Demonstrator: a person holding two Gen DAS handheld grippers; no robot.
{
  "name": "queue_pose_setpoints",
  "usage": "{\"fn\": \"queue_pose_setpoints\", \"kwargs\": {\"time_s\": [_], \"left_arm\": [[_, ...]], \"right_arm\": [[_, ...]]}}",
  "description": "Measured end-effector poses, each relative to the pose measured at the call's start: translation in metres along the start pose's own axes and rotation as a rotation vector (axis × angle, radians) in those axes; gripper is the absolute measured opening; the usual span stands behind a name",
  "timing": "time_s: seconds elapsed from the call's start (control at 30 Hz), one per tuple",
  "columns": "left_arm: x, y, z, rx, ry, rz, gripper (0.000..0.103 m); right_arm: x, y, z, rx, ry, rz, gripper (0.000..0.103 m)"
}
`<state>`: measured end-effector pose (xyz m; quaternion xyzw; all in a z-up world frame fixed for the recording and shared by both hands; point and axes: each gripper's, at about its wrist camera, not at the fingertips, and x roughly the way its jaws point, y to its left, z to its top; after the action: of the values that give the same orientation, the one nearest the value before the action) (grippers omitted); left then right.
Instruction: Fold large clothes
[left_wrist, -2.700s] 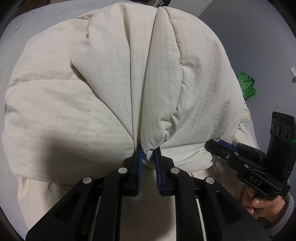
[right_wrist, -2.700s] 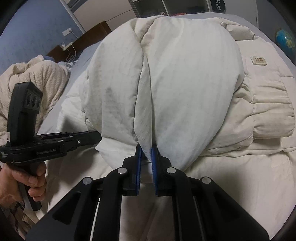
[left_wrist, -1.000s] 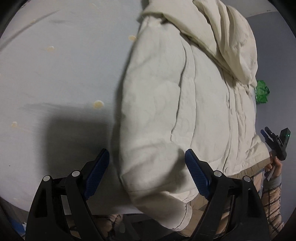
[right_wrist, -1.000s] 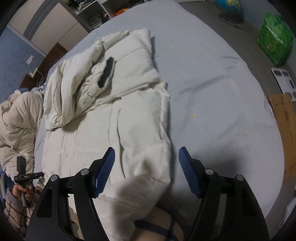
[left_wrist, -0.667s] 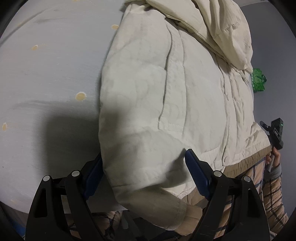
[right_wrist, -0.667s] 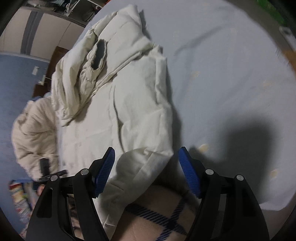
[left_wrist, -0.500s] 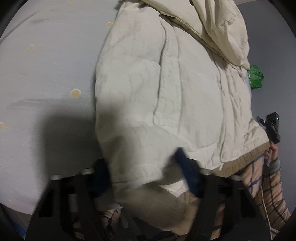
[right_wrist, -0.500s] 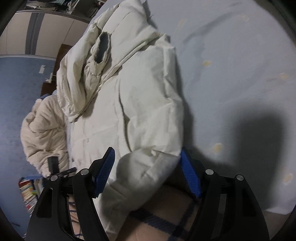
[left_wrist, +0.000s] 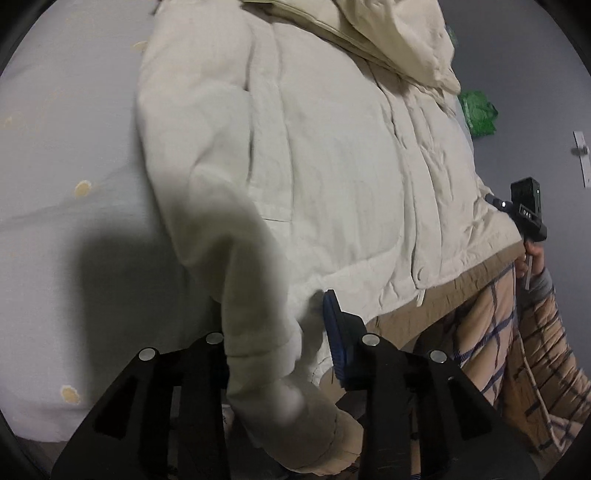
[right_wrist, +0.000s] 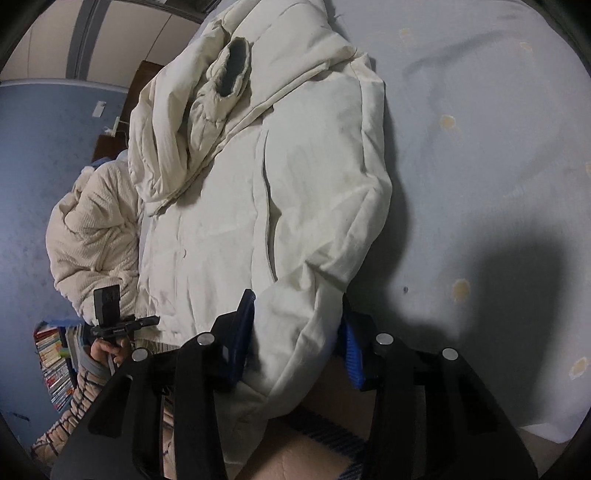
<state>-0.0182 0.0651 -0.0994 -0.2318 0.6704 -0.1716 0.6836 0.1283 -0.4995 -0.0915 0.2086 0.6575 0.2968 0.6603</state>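
Observation:
A cream puffer jacket (left_wrist: 332, 166) lies spread on the pale grey bed sheet (left_wrist: 66, 155), hem toward me. My left gripper (left_wrist: 275, 332) has its jaws closing around the jacket's left sleeve (left_wrist: 236, 280), which hangs over the bed edge; one blue pad (left_wrist: 332, 325) shows. In the right wrist view, the jacket (right_wrist: 266, 192) lies the same way, and my right gripper (right_wrist: 295, 332) grips around the right sleeve (right_wrist: 295, 332) between its blue pads (right_wrist: 242, 325). The other sleeve's cuff (right_wrist: 229, 77) rests folded near the hood.
A second cream fleece garment (right_wrist: 92, 229) is piled at the bed's far side. A green bag (left_wrist: 478, 114) sits on the floor. My plaid-trousered legs (left_wrist: 517, 350) stand against the bed edge. Bookshelves (right_wrist: 55, 362) are low at left.
Both grippers let go of the bunched jacket, which now lies flat. They moved to the near corners and their wide-open jaws have narrowed around the two sleeves.

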Motion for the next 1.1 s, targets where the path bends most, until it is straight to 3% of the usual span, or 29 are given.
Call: {"fn": "queue_pose_setpoints", "kwargs": {"time_s": [0.07,0.17,0.3,0.53,0.8,1.1], "left_arm": [[-0.004,-0.002,0.0,0.008,-0.02,-0.009,0.022],[-0.013,-0.009,0.002,0.048,-0.074,-0.04,0.014],[-0.042,-0.029,0.005,0.146,-0.21,-0.176,0.011],[-0.088,-0.034,0.016,0.195,-0.414,-0.377,0.01],[-0.121,-0.021,0.048,0.155,-0.601,-0.564,0.011],[-0.141,-0.008,0.099,0.074,-0.748,-0.657,0.011]], "right_arm": [[0.0,0.002,-0.003,-0.023,0.0,0.004,0.039],[-0.004,0.01,-0.003,-0.07,-0.028,0.032,0.024],[-0.012,0.027,-0.001,-0.113,-0.094,0.117,0.018],[-0.032,0.06,0.015,-0.154,-0.22,0.244,0.016],[-0.053,0.078,0.056,-0.09,-0.344,0.448,0.016],[-0.061,0.071,0.11,0.038,-0.523,0.588,0.016]]}}
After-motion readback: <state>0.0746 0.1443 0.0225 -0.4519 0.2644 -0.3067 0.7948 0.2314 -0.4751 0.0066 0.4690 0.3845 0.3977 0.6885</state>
